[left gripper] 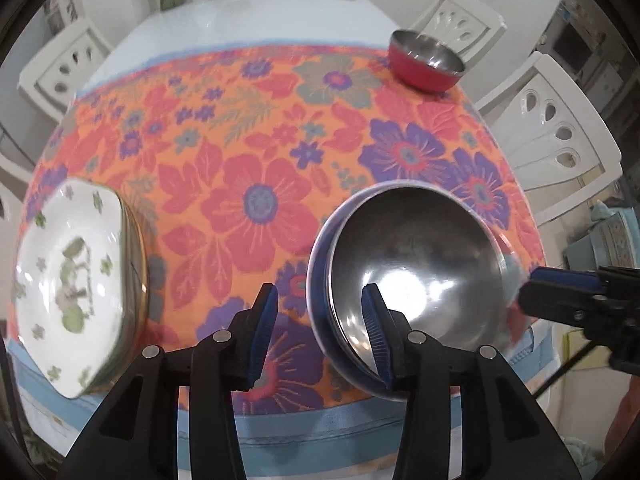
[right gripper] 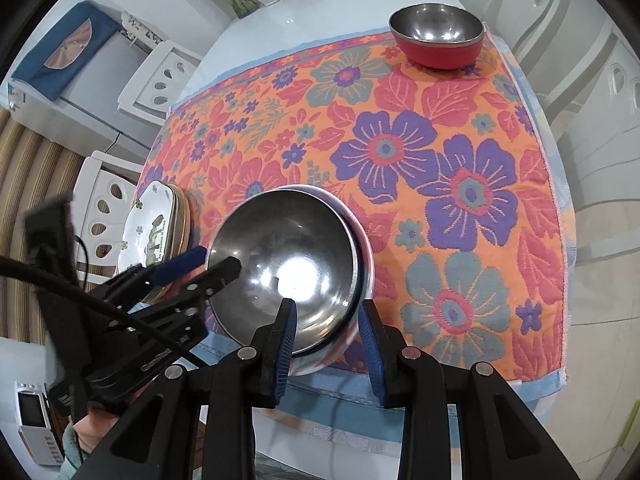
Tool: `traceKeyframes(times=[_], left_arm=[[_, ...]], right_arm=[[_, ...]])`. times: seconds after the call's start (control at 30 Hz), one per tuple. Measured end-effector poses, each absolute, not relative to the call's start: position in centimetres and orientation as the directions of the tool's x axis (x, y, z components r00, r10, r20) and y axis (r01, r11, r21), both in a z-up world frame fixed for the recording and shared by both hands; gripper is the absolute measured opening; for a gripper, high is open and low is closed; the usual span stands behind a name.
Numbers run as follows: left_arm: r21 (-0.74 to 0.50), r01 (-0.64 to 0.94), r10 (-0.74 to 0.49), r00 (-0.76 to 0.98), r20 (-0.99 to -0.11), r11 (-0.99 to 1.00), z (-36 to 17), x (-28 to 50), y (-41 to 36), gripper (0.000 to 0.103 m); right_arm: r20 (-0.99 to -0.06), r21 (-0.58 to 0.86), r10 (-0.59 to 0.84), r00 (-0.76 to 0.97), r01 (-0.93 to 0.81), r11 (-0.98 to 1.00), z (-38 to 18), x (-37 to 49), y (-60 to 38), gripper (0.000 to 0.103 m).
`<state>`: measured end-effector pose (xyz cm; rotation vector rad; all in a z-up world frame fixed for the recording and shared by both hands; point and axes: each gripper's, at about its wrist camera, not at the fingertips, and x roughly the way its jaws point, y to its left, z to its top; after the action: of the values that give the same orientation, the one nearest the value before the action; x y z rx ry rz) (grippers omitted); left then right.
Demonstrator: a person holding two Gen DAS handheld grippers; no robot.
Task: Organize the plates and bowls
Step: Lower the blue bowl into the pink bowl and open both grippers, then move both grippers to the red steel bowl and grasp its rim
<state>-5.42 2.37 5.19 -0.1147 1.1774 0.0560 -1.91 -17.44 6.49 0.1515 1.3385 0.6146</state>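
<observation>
left gripper (left gripper: 320,336) gaping wide, straddling nested steel bowls' (left gripper: 412,276) 9 o'clock rim | right gripper (right gripper: 328,344) gaping wide, straddling 6 o'clock rim | bowls sitting at tabletop (right gripper: 320,8) edge | risk: nudging stack off edge

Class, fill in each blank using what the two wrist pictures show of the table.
1. The lone bowl at the far corner is ____ outside.
2. The plates bear a ____ flower pattern.
3. The near steel bowl sits nested in ____ bowl.
4. The right gripper straddles that bowl's ____.

Missing words: red; green; another; rim
</observation>
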Motion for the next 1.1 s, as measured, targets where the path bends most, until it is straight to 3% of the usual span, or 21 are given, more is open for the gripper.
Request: traceKeyframes(times=[0.67, 0.97, 1.07, 1.1], left_arm=[[-0.097, -0.088, -0.048, 0.452, -0.891, 0.991, 8.6, -3.3, 2.7, 0.041], [-0.098, -0.02, -0.076, 0.483, -0.873, 0.995, 11.0, 1.5, 1.8, 0.041], [-0.09, 0.006, -0.081, 0.495, -0.865, 0.996, 11.9, 3.8, 1.4, 0.044], [-0.096, 0.014, -0.091, 0.498, -0.863, 0.995, 12.1, 4.7, 1.3, 0.051]], right_arm=[[-0.801, 0.524, 0.58, 0.152, -0.292, 0.8, 8.3, 0.5, -19.4, 0.032], [-0.78, 0.56, 0.587, 0.218, -0.175, 0.81, 8.3, 4.2, -22.5, 0.032], [-0.777, 0.569, 0.583, 0.237, -0.133, 0.812, 8.1, 6.0, -23.5, 0.038], [-0.777, 0.569, 0.58, 0.244, -0.121, 0.813, 8.1, 6.7, -23.8, 0.044]])
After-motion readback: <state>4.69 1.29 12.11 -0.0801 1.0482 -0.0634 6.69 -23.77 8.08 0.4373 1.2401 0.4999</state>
